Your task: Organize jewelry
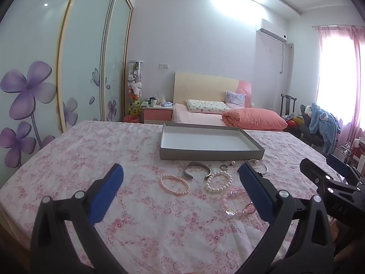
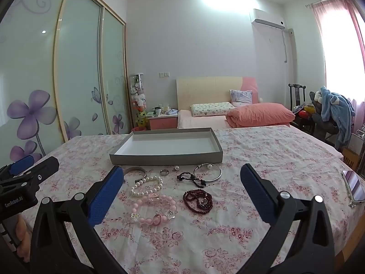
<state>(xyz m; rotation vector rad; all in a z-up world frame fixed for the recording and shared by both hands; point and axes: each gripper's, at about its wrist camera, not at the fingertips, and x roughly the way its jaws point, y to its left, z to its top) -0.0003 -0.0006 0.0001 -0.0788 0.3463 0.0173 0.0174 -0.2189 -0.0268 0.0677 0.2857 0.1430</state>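
Observation:
A shallow grey box (image 1: 212, 154) with a white inside lies empty on the floral sheet; it also shows in the right wrist view (image 2: 166, 157). In front of it lie a silver cuff (image 1: 197, 166), a pink pearl bracelet (image 1: 174, 185), a white pearl bracelet (image 1: 218, 182) (image 2: 147, 186), a ring (image 2: 164, 171), a thin silver bangle (image 2: 207, 173), a pink bead bracelet (image 2: 154, 209), black beads (image 2: 191, 178) and dark red beads (image 2: 198, 200). My left gripper (image 1: 181, 175) is open above the bracelets. My right gripper (image 2: 182, 175) is open above the beads.
A phone (image 2: 354, 185) lies at the sheet's right edge. Behind stand a bed with an orange pillow (image 1: 254, 118), a nightstand (image 1: 157, 113) and a chair with blue clothes (image 1: 322, 123). Sliding wardrobe doors (image 1: 34, 86) line the left.

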